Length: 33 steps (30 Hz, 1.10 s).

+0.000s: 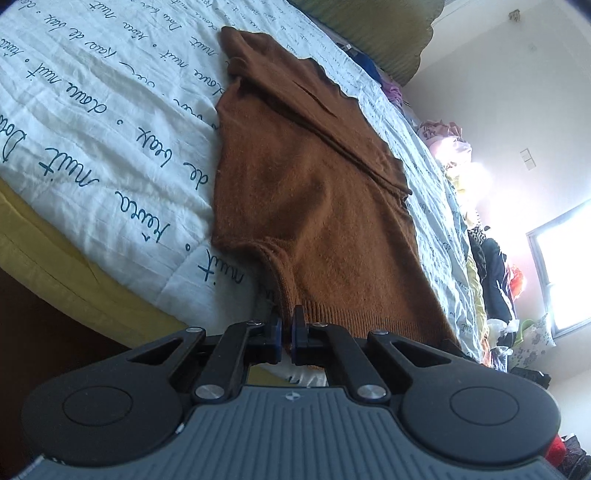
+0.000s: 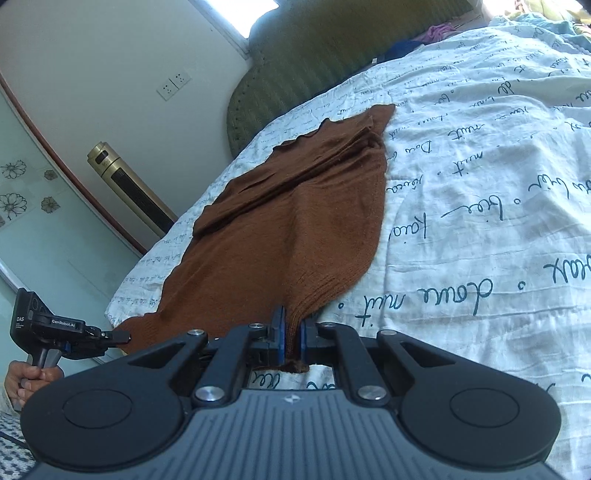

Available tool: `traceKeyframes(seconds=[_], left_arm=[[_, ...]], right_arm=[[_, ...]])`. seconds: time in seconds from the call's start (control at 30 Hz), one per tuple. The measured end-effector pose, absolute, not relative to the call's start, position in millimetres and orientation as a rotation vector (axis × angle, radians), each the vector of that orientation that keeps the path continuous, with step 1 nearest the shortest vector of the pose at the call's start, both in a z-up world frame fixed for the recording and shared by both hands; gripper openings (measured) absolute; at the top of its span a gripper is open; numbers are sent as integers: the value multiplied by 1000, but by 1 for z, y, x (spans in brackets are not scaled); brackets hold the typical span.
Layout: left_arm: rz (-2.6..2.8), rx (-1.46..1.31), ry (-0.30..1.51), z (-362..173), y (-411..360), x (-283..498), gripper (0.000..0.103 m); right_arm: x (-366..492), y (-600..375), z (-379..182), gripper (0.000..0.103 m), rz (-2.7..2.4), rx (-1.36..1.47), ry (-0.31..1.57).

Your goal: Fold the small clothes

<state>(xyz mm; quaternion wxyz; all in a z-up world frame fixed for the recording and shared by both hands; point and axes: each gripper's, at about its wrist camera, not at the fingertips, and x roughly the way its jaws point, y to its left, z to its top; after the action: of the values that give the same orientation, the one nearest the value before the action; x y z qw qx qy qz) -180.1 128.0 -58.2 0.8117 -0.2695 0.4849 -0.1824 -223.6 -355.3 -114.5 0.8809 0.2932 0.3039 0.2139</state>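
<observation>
A brown knit sweater point(image 1: 314, 192) point(image 2: 295, 221) lies flat on a white bedspread point(image 1: 92, 110) point(image 2: 480, 184) printed with dark handwriting, one sleeve folded across its body. My left gripper point(image 1: 287, 328) is shut on one corner of the ribbed hem. My right gripper point(image 2: 293, 332) is shut on the hem's other corner, and a tuft of brown knit sticks out behind the pads. In the right wrist view the left gripper point(image 2: 123, 336) shows at the lower left with its tip at the hem corner, held by a person's hand point(image 2: 22, 380).
A green padded headboard point(image 2: 314, 55) point(image 1: 369, 22) stands beyond the sweater's collar end. A gold tower appliance point(image 2: 129, 184) stands by the wall left of the bed. A heap of clothes point(image 1: 480, 236) lines the bed's far side near a bright window point(image 1: 565, 273). Yellow bed edge point(image 1: 44, 266) runs below.
</observation>
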Motion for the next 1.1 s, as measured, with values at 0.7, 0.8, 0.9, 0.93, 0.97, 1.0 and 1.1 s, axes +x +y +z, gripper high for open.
traceKeyframes(seconds=[0.7, 0.8, 0.9, 0.93, 0.97, 1.0, 1.1], left_arm=[[-388, -902, 700, -21, 171, -52, 3], [-350, -929, 724, -31, 172, -8, 3], [-316, -933, 753, -41, 172, 35, 3], [-317, -937, 759, -43, 172, 45, 3], [-310, -931, 766, -46, 173, 57, 3], [-300, -923, 775, -48, 172, 68, 3], [-293, -935, 794, -54, 174, 97, 3]], right_arm=[[-35, -406, -58, 6, 457, 879, 511], [12, -404, -68, 5, 443, 912, 551], [46, -397, -77, 5, 433, 907, 597], [55, -395, -80, 5, 426, 908, 614], [63, -394, -83, 5, 423, 911, 623], [73, -394, -87, 5, 419, 924, 635], [100, -396, -95, 5, 405, 952, 666]])
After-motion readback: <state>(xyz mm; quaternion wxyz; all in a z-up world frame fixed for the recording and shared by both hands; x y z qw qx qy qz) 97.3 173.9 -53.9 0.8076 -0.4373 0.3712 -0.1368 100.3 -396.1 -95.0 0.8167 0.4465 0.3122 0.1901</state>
